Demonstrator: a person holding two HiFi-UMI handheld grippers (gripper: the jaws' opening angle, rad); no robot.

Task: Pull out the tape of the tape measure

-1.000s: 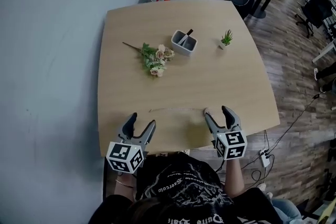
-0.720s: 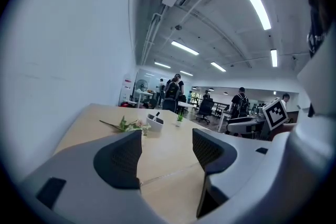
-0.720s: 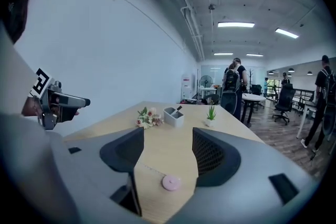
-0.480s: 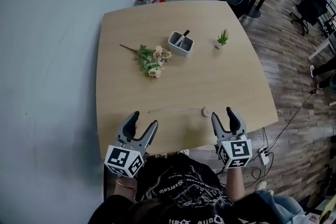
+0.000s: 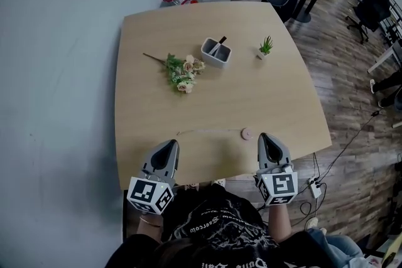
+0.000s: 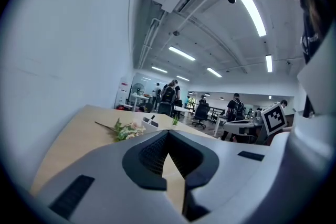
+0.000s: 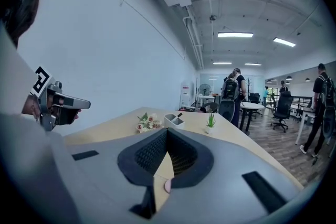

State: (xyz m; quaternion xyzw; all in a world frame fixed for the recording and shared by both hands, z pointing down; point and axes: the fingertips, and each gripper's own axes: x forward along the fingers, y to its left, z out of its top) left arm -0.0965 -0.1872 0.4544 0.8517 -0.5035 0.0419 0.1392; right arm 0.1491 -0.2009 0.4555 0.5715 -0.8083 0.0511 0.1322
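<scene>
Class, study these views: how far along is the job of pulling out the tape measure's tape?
Done, it seems: the tape lies stretched flat on the table, leftward from its small round pink case. In hand: nothing; the left gripper and right gripper both have jaws shut and empty, at the table's near edge. Left: probably nothing, unless more tape is wanted.

Open-plan office, desks (image 7: 258, 106), swivel chairs (image 7: 283, 106), ceiling strip lights (image 7: 235, 34), people (image 7: 231, 93)
</scene>
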